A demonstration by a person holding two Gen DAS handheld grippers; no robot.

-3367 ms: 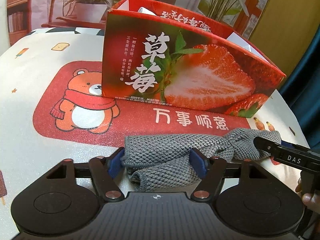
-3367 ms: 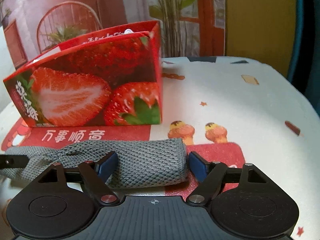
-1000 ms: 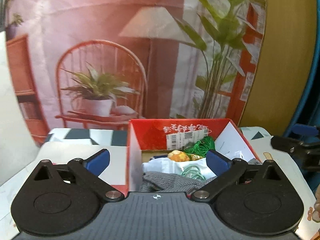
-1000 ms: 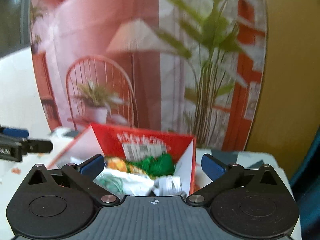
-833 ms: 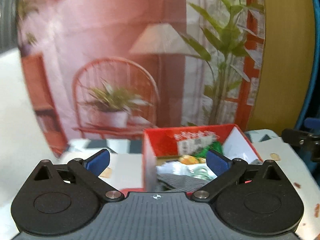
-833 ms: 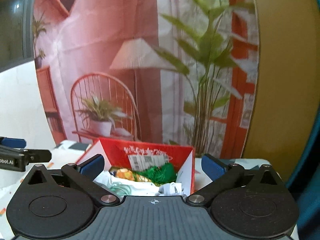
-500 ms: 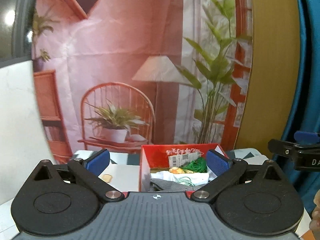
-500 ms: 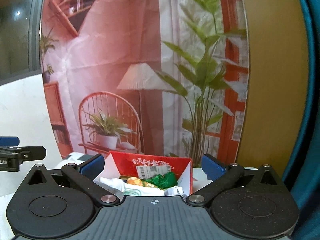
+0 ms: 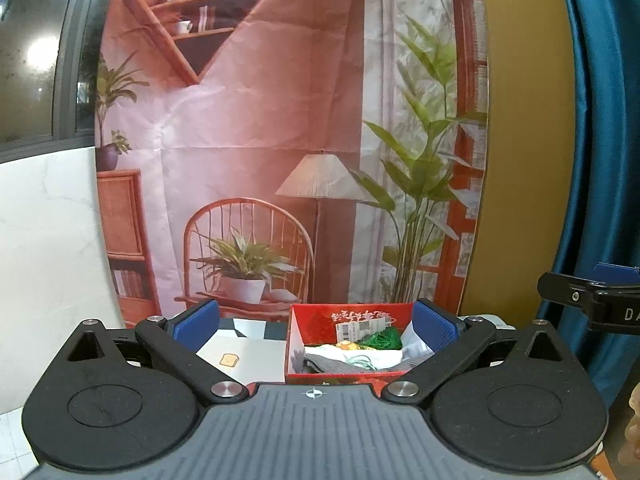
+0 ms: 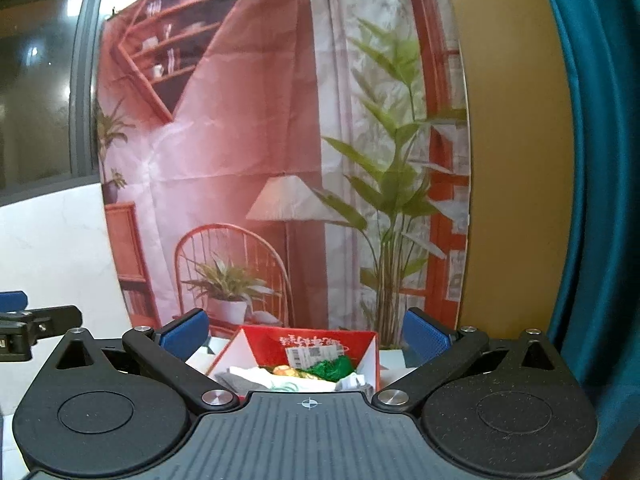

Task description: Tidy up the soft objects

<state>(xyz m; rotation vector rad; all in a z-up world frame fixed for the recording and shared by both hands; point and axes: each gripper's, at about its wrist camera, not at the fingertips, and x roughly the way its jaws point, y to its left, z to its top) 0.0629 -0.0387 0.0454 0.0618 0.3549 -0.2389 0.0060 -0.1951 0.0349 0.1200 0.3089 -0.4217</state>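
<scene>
The red strawberry box stands on the table ahead, open at the top. The grey knitted cloth lies inside it, with white fabric, a green bundle and an orange item. The box also shows in the right wrist view, with the grey cloth at its front left. My left gripper is open and empty, held back from and above the box. My right gripper is open and empty, likewise back from it. The right gripper's finger shows at the left wrist view's right edge.
A white patterned tablecloth covers the table left of the box. A printed backdrop of a chair, lamp and plants hangs behind. A blue curtain hangs at the right, a white wall at the left.
Both grippers, shut on the grey cloth on the table 3.4 s ago, are now open and empty with the cloth in the box. In the last second both have drawn back and up.
</scene>
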